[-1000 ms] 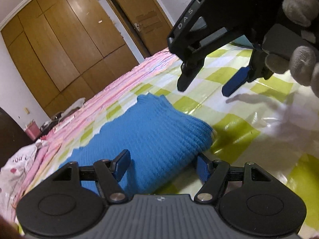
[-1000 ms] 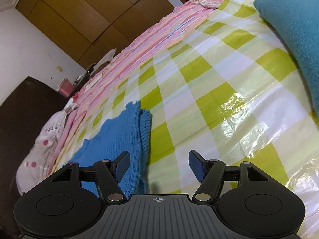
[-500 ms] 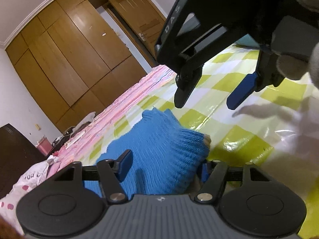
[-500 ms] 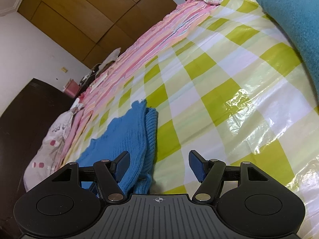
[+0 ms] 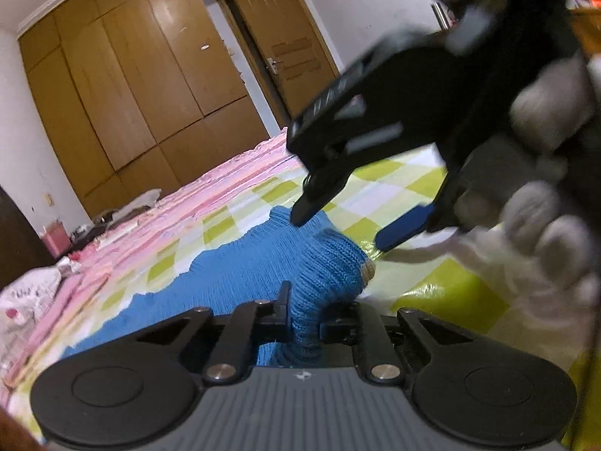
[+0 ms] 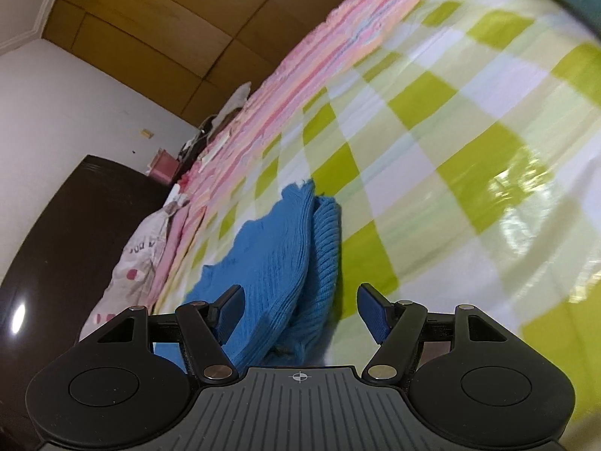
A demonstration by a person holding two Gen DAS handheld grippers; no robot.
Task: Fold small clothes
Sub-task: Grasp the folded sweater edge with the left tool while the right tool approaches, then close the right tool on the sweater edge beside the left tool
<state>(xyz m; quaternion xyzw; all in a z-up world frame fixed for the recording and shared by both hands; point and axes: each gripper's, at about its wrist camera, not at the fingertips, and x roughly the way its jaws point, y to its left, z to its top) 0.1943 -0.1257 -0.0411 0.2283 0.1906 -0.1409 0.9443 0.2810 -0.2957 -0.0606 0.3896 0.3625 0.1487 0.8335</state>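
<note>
- Here the blue ribbed knit garment (image 5: 240,263) lies on the green-and-white checked plastic cover (image 6: 432,158).
- The left gripper (image 5: 303,325) pinches one bunched corner of it.
- The right gripper (image 6: 300,312) stands wide open over the folded edge and holds nothing.
- The knit seems soft, light and stretchy, so a doubled edge probably gives the surest hold.

Blue knit garment (image 5: 259,263); green-white check sheet (image 6: 432,158); pink blanket (image 6: 300,75).

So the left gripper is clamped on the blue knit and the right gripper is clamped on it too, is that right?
Not quite. The left gripper is clamped on the blue knit, but the right wrist view shows the right gripper open, its fingers apart around the knit's edge.
</note>
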